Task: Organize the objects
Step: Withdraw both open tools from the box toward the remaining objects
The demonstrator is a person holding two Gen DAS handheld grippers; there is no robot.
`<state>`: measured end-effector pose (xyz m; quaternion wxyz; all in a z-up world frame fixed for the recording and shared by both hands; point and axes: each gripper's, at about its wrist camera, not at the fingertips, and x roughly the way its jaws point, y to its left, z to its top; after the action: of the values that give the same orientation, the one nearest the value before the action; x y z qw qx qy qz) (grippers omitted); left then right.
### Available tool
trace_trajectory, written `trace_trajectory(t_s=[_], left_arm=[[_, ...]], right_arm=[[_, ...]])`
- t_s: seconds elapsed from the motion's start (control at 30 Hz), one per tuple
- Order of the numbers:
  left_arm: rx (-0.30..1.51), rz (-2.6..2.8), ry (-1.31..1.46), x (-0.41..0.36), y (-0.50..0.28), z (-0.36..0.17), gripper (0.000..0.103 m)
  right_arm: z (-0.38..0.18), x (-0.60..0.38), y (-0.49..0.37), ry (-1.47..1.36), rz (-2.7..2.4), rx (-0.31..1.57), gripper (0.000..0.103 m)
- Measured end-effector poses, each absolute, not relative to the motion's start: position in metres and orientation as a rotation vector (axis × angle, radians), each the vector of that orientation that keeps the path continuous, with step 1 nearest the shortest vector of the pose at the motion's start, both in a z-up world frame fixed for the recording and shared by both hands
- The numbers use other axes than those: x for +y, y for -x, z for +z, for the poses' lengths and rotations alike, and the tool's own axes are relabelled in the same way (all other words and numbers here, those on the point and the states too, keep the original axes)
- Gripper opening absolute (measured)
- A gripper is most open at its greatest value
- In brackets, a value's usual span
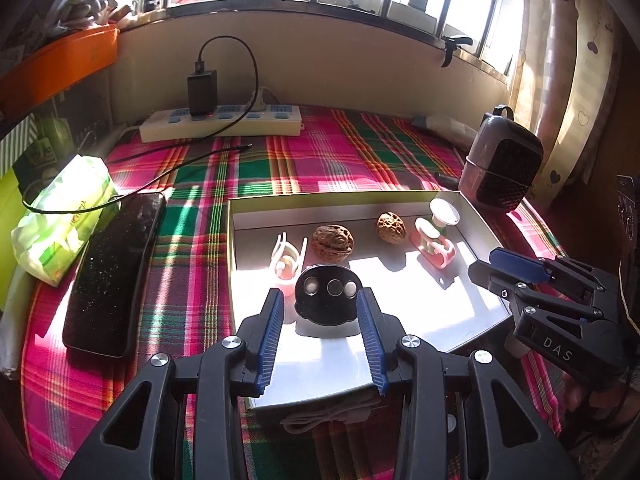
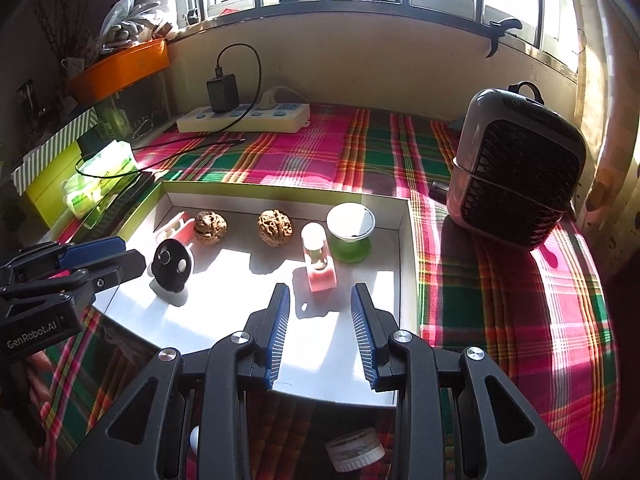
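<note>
- blue-padded jaws of the left gripper (image 1: pixel 320 300) are seen parted and empty, with the black disc (image 1: pixel 327 296) standing on edge just beyond the tips, inside the tray (image 1: pixel 240 248).
- the disc's flat face is turned toward those jaws, so its width lies across the gap between the pads; no contact is seen.
- the right gripper (image 2: pixel 320 304) is held parted and empty too, near the tray's front edge, with the pink clip (image 2: pixel 318 264) just ahead of it.
- two walnuts (image 1: pixel 333 241) are set further back in the tray.
- the disc is judged nearer the left hand.
</note>
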<state>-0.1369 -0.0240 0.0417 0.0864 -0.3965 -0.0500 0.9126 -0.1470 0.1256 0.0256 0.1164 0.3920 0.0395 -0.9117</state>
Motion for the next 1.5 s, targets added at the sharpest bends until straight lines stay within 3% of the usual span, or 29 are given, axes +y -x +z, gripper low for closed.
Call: trace_trajectory(t_s=[0.87, 1.03, 1.5], left_arm=[[-0.161, 2.694, 1.178, -0.05, 0.083, 0.035, 0.036], [-0.185, 2.68, 1.2, -0.054, 0.077, 0.026, 0.036], [-0.186, 2.598, 1.26, -0.051, 0.081, 0.006, 0.036]], right_arm=[[0.039, 0.154, 0.089, -1.075, -2.746, 0.063, 0.033], [0.036, 0.163, 0.079, -1.089, -2.76, 0.038, 0.045], [0.01, 0.158, 0.074, -1.197, -2.704, 0.031, 0.045]])
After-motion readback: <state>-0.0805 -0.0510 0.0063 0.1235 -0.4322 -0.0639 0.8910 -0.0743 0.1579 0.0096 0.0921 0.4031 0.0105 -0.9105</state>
